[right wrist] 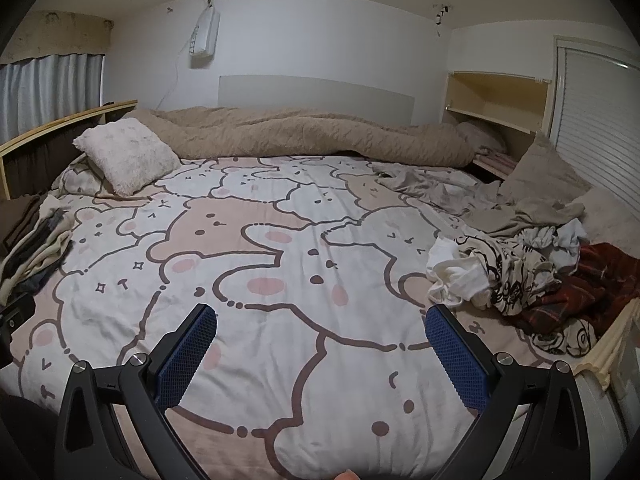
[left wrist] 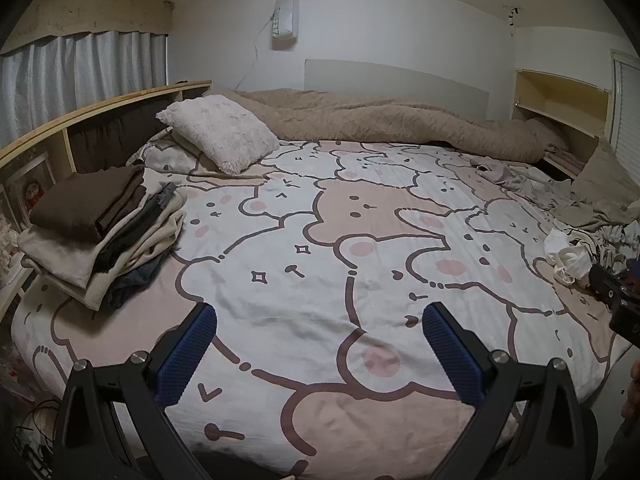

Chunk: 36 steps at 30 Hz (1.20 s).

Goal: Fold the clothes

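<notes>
A stack of folded clothes point(left wrist: 100, 236), brown on top and cream below, rests at the bed's left side and shows at the left edge of the right wrist view as the folded stack point(right wrist: 32, 248). A heap of unfolded clothes point(right wrist: 520, 276), white, black-patterned and red plaid, lies on the bed's right side; the same heap point(left wrist: 580, 252) sits far right in the left wrist view. My left gripper point(left wrist: 320, 314) hangs open over the bear-print sheet point(left wrist: 304, 248), holding nothing. My right gripper point(right wrist: 320, 314) is open too, above the sheet point(right wrist: 280, 280), left of the heap.
A fluffy pillow point(left wrist: 220, 136) and a rolled beige duvet point(left wrist: 380, 120) lie along the far side. A wooden headboard shelf point(left wrist: 80, 120) runs on the left, a cream shelf unit point(right wrist: 496, 96) at the back right. The other gripper's black body point(left wrist: 616, 300) shows at the right edge.
</notes>
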Tool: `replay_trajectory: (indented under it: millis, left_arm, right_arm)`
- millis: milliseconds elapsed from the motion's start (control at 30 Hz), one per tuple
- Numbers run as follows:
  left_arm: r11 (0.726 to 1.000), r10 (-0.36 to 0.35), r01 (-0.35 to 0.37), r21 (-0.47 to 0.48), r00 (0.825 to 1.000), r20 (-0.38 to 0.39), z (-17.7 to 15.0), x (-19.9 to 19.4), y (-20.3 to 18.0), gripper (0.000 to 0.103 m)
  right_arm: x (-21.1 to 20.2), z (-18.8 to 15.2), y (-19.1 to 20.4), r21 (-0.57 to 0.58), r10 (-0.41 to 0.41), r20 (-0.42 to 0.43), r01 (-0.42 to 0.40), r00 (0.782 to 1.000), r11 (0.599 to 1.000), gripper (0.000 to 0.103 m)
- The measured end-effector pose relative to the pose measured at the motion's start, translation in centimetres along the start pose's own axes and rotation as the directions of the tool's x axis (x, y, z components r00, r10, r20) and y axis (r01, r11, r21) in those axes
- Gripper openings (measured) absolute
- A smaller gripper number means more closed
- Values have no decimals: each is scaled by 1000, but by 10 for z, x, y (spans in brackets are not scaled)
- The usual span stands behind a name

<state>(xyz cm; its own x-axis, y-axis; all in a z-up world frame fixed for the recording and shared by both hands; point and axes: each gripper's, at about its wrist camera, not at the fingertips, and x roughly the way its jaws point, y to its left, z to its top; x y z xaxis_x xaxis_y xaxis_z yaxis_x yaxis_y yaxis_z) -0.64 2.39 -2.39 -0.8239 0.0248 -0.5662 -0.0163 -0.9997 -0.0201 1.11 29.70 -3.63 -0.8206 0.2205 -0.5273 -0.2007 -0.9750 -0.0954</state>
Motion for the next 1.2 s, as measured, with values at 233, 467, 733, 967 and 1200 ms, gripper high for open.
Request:
replay_trajectory:
  millis: [233, 467, 733, 967, 1200]
  left_arm:
    - [1000, 1, -1, -4, 999, -37, -3, 23, -7, 103]
    - [999, -49, 49, -7, 997, -59, -9, 53, -22, 103]
    - [993, -115, 115, -6, 983, -141, -20, 95, -44, 103]
    - [990, -143, 141, -21, 973, -180, -31, 118, -45, 103]
    - [993, -119, 118, -14, 980, -160, -32, 124, -38, 103]
  right_arm:
    - [18, -5, 0, 1, -5, -15, 5, 1000, 1000, 103]
    - [53, -17, -15, 50, -3, -88, 7, 996, 999, 103]
    - [91, -31, -83, 251, -99, -163, 138, 982, 958, 103]
    - [122, -13, -151, 333, -258, -155, 296, 954, 895, 103]
    - [155, 20, -267, 591, -304, -172, 345, 937, 729, 103]
